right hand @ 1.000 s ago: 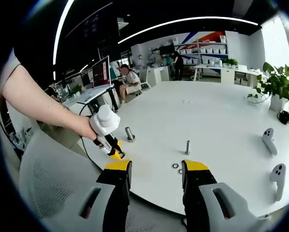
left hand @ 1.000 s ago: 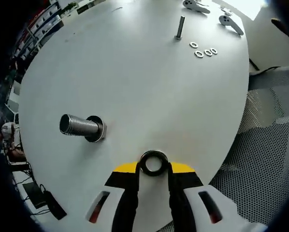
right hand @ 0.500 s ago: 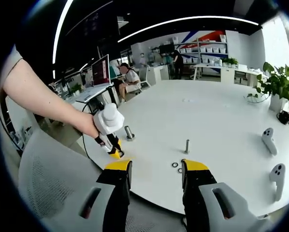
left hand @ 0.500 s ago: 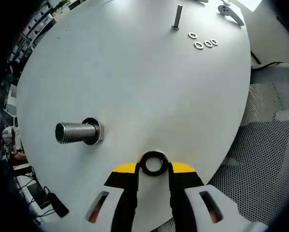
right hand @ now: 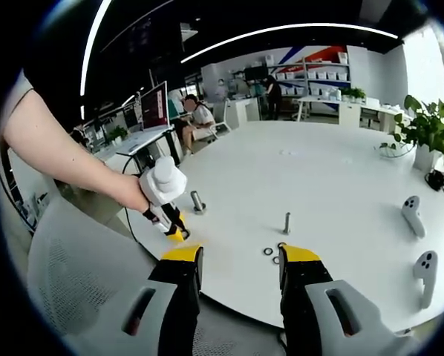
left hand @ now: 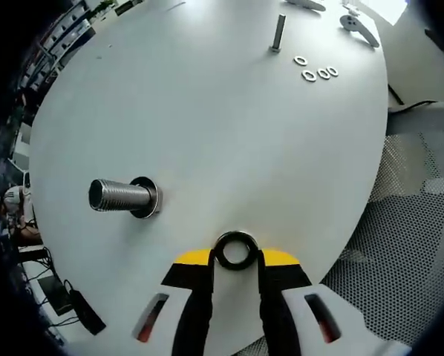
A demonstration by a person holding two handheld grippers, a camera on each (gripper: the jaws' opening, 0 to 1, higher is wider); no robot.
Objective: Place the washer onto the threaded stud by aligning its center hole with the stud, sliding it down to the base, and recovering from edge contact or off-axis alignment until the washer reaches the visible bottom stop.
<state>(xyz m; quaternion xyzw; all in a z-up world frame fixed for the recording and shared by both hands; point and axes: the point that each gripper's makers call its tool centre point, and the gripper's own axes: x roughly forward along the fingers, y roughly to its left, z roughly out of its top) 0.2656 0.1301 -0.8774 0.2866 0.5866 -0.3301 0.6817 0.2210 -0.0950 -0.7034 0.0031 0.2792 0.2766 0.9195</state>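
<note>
Left gripper view: a dark metal ring washer (left hand: 236, 250) was pinched edge-on in the left gripper (left hand: 236, 261), hole exposed for threading, with the fat threaded steel stud (left hand: 121, 196) off left on the white round table (left hand: 229, 133). The right gripper (right hand: 234, 256) was kept gaping, empty, clear.

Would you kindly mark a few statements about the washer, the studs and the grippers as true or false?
1. The left gripper grips a dark washer between its jaws. True.
2. The washer already sits on the large threaded stud. False: it is apart from the stud, held over the white table.
3. Three small washers lie near the thin stud. False: there are four.
4. The right gripper is open and holds nothing. True.
5. Two white controllers lie on the table in the right gripper view. True.
</note>
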